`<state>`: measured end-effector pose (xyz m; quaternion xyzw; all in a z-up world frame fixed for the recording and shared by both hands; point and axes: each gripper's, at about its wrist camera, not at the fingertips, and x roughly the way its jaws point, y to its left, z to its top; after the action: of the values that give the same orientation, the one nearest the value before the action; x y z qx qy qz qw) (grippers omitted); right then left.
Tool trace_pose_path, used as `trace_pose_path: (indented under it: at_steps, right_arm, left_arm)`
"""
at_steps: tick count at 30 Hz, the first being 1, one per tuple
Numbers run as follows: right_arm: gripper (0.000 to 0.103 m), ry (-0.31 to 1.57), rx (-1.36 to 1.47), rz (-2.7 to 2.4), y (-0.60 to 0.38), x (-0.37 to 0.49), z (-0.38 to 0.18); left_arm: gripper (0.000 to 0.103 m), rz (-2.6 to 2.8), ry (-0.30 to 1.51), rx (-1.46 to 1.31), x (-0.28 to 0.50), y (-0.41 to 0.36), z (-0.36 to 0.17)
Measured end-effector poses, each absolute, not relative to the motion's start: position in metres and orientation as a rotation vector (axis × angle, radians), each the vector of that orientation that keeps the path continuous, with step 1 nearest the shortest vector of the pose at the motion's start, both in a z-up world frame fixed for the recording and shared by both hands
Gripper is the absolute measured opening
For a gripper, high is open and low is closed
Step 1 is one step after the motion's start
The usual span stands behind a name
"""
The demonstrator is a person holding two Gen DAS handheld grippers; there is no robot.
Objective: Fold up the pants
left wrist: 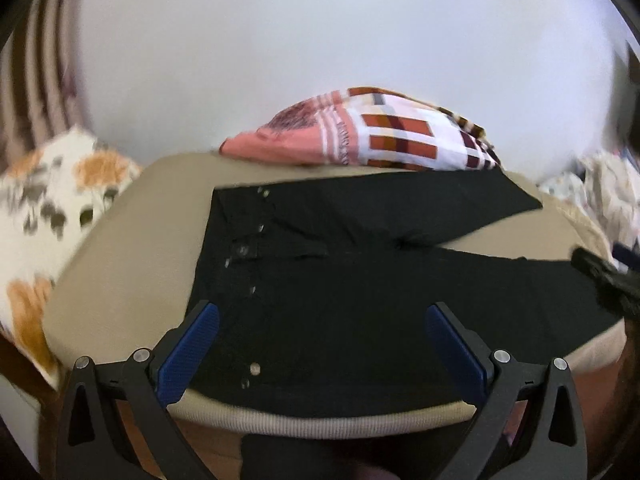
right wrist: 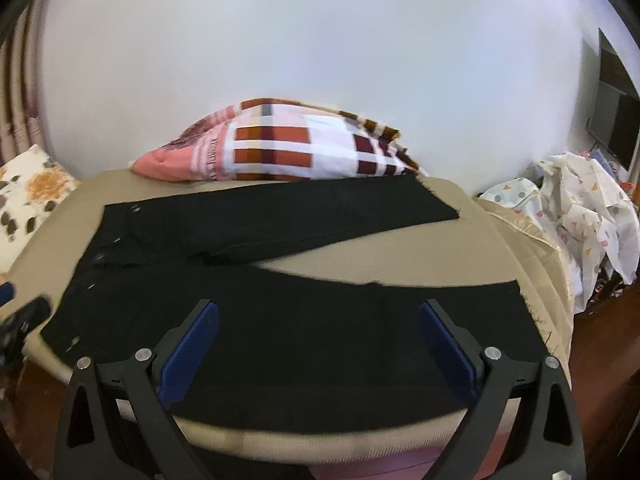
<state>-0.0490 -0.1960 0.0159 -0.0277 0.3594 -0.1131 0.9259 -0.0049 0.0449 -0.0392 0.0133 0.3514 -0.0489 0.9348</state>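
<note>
Black pants [left wrist: 340, 280] lie flat on a beige cushioned surface [left wrist: 120, 280], waistband to the left, two legs spread apart to the right. They also show in the right wrist view [right wrist: 280, 312]. My left gripper [left wrist: 322, 316] is open and empty above the near waist and hip area. My right gripper [right wrist: 318, 314] is open and empty above the near leg. The right gripper also shows at the right edge of the left wrist view [left wrist: 604, 280]. The left gripper shows blurred at the left edge of the right wrist view [right wrist: 20, 320].
A red, pink and white checked pillow [right wrist: 288, 148] lies at the far edge against a white wall. A floral cushion [left wrist: 52, 208] is on the left. A crumpled patterned white sheet [right wrist: 580, 216] lies on the right. A dark screen [right wrist: 616, 104] hangs far right.
</note>
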Motion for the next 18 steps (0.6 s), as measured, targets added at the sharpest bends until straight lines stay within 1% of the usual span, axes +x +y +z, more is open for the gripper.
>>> trace_pose_path:
  at_steps: [2,5,10,18]
  right_arm:
    - [0.095,0.763,0.007,-0.235,-0.206,-0.039,0.016]
    - [0.095,0.753,0.053,-0.218,-0.206,-0.044,0.018]
    - [0.095,0.782,-0.053,-0.162,-0.182,-0.049,0.006]
    - [0.094,0.805,-0.058,-0.051,-0.160,-0.045,0.001]
  left_arm:
    - [0.102,-0.114,0.680,0.051,-0.008,0.037,-0.031]
    - [0.102,-0.105,0.645,0.055,-0.008,0.039,-0.028]
    - [0.102,-0.066,0.711,0.014,0.009,0.064,-0.044]
    - [0.102,-0.035,0.715,0.030,0.038,0.099,-0.049]
